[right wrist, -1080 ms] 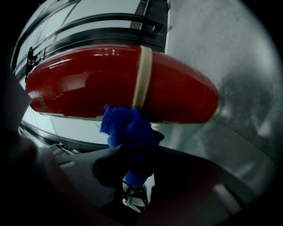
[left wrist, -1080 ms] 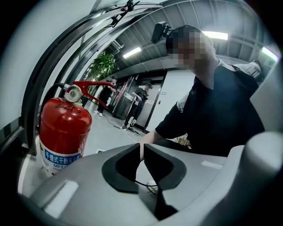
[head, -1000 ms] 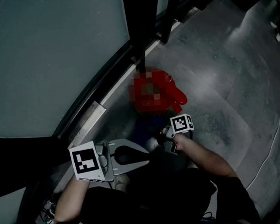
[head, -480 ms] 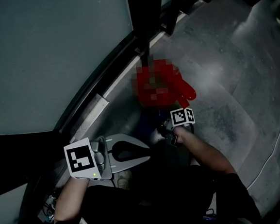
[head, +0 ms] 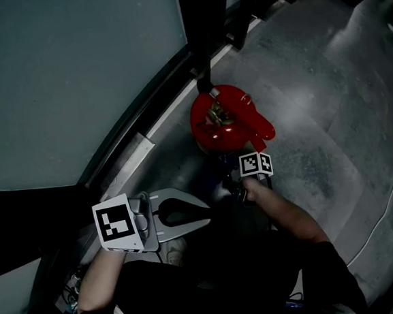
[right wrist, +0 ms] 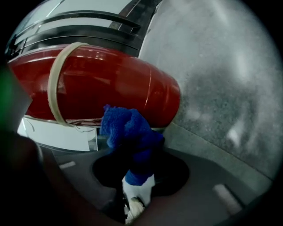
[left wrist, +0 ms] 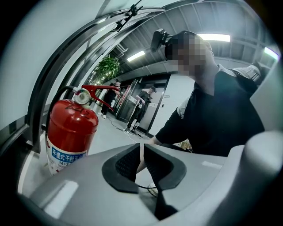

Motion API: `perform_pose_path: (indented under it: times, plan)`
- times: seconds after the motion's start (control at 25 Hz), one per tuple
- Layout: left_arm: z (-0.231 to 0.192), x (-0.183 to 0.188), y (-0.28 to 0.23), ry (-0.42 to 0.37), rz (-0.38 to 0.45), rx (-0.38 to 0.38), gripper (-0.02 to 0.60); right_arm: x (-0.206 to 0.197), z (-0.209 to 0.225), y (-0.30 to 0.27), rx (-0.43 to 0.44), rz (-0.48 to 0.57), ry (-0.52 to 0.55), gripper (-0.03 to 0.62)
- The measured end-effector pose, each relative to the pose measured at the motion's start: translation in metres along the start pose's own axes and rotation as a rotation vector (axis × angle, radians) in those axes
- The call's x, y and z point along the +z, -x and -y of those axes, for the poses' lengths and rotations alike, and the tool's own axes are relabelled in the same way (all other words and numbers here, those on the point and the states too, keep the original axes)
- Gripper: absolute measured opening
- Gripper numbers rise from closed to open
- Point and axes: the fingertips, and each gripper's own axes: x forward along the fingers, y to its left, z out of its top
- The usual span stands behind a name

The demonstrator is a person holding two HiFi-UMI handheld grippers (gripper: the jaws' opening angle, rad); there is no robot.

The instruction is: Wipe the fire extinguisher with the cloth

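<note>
While the head view shows the red fire extinguisher [head: 224, 124] standing upright on the floor [head: 314, 95] by the glass wall [head: 73, 75], the right tool [head: 234, 181] reaches low at its near side and the left tool [head: 200, 215] waits well apart. The left gripper view shows that tool's jaws drawn together on nothing, so this hand seems spare for now. The right gripper view shows jaws clamped on a bunched blue cloth [right wrist: 128, 128], its free end up against the red body beside the white label [right wrist: 57, 134], probably to leave fabric for rubbing.
</note>
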Motion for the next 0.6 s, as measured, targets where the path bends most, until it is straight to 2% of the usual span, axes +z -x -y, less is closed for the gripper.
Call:
perform_pose_path:
  times: [0.24,0.4,0.52,0.6]
  plan:
    - [-0.008,0.0,-0.007,-0.043,0.023,-0.014,0.032,-0.005,-0.017,0.027,0.081,-0.036,0.021,0.123]
    - [-0.017,0.002,-0.014,-0.056,0.002,-0.009,0.032,-0.001,-0.028,0.069,0.06,-0.036,0.117,0.123]
    - [-0.02,0.011,-0.023,-0.091,-0.043,0.019,0.032,0.014,-0.052,0.116,0.026,0.02,0.213,0.123]
    - [-0.018,0.038,-0.024,-0.09,-0.011,0.06,0.032,0.025,-0.086,0.154,0.027,0.088,0.24,0.123]
